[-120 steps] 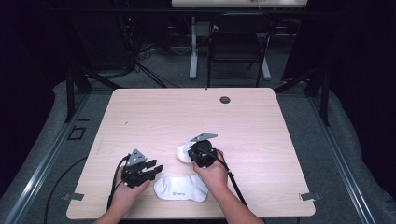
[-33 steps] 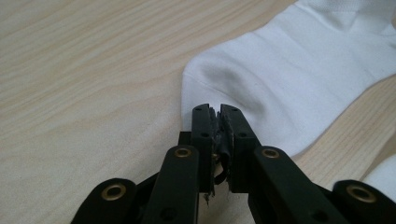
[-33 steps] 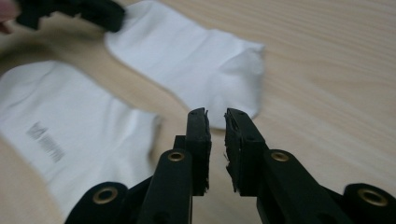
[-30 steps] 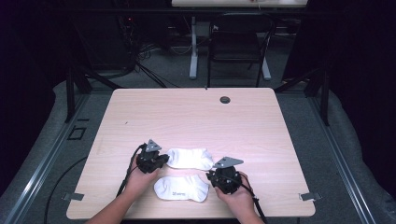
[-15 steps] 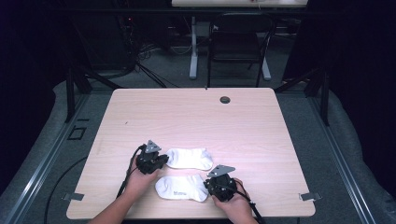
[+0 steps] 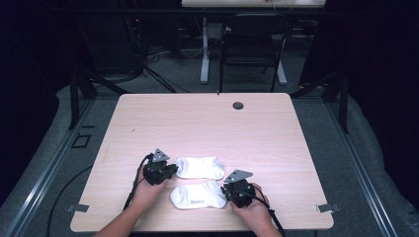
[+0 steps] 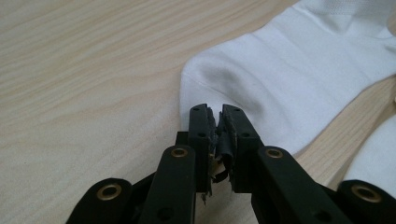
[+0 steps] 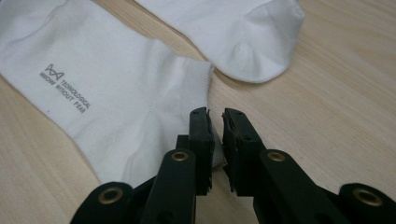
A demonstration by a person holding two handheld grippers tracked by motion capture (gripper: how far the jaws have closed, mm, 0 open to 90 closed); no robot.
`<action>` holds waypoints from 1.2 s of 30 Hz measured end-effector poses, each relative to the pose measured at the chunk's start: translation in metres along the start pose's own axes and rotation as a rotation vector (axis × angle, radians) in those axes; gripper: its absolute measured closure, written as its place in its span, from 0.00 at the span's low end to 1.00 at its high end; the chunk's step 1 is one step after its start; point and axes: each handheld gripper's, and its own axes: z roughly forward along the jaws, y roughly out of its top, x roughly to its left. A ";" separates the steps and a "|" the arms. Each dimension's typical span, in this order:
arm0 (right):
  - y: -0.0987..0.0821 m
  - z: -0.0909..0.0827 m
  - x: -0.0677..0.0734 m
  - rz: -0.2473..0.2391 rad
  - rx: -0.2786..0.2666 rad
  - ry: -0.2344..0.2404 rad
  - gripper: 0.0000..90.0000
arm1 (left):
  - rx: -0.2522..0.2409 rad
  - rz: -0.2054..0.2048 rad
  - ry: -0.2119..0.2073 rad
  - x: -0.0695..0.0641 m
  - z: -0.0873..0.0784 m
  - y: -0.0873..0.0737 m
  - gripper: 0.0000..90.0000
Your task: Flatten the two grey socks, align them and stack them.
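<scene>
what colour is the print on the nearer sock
Grey lettering with a small logo on the white nearer sock, clearest in the right gripper view.

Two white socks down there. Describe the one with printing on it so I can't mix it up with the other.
On the wooden table, look at the near edge between the two hands. Two white ankle socks lie side by side; the printed sock is the nearer one, by the right gripper. Small grey lettering marks it; the plain sock behind, at the left gripper, shows none.
</scene>
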 end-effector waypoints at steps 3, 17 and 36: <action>-0.001 -0.001 -0.002 0.030 -0.008 0.003 0.89 | 0.012 -0.001 0.001 0.000 -0.003 -0.001 0.89; 0.012 -0.006 -0.012 0.044 -0.062 -0.016 0.66 | -0.025 -0.039 0.001 0.005 -0.012 0.003 0.74; 0.069 0.003 -0.047 0.071 -0.031 -0.045 0.65 | -0.037 -0.036 -0.008 0.017 -0.011 0.028 0.63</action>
